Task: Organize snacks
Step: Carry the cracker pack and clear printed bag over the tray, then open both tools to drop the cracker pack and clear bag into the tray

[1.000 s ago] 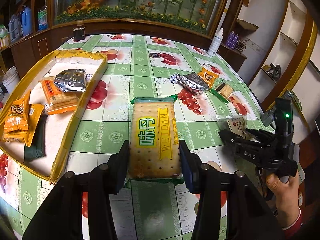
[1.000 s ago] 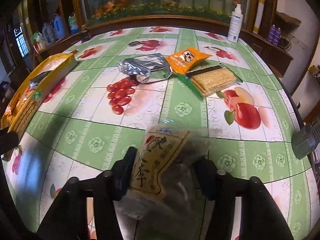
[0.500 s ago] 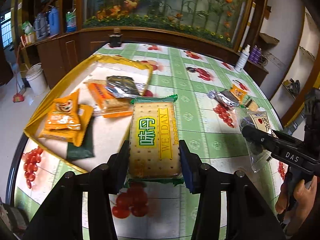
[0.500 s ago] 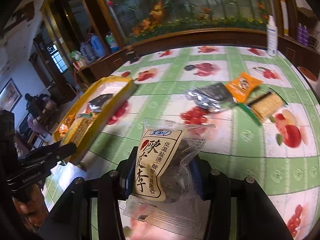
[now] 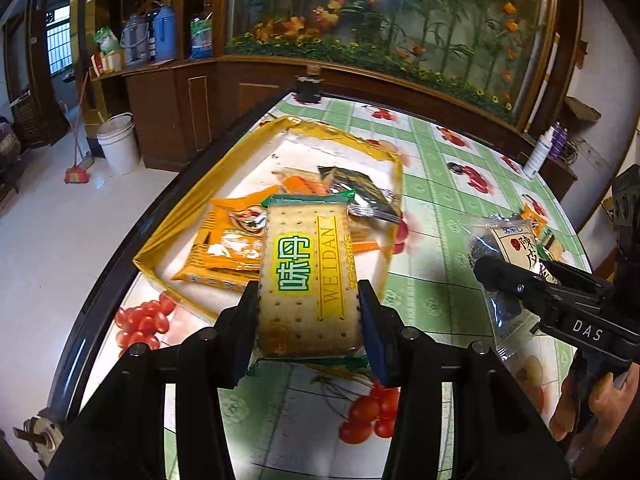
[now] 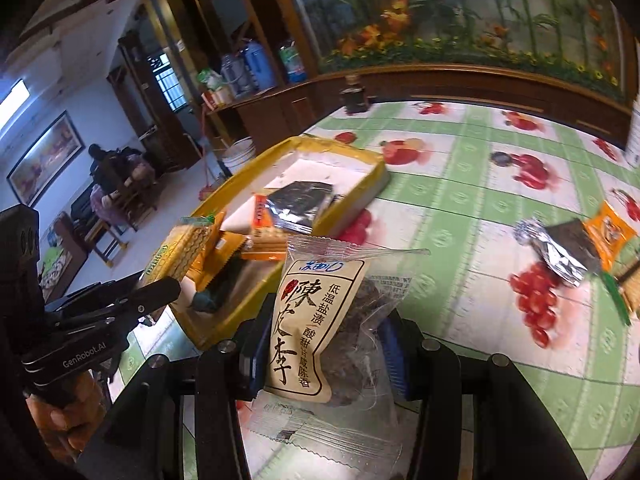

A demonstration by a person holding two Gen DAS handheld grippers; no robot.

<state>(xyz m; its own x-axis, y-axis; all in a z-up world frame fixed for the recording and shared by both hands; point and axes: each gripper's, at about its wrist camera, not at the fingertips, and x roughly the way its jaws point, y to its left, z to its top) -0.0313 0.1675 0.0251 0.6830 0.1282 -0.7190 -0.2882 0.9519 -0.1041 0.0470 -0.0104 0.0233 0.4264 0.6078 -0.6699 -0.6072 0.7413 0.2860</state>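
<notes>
My left gripper [image 5: 307,312] is shut on a WEIDAN cracker pack [image 5: 308,276] and holds it above the near end of the yellow tray [image 5: 172,236]. The tray also shows in the right wrist view [image 6: 372,178] and holds several snack packs [image 5: 228,248]. My right gripper [image 6: 324,344] is shut on a clear plum bag with a tan label [image 6: 316,320], held above the table to the right of the tray. That bag [image 5: 508,248] and the right gripper [image 5: 504,276] show in the left wrist view. The left gripper [image 6: 164,286] shows in the right wrist view.
A foil pack [image 6: 560,248], an orange pack [image 6: 610,228] and a cracker pack [image 6: 630,284] lie on the fruit-print tablecloth [image 6: 460,208] at the right. A dark jar [image 5: 309,88] and a white spray bottle [image 5: 538,156] stand near the far edge. The table's left edge [image 5: 120,264] drops to the floor.
Both grippers have moved left towards the tray with their packs still held. The cracker pack now hangs over the tray's near end, and the plum bag is closer to the tray.
</notes>
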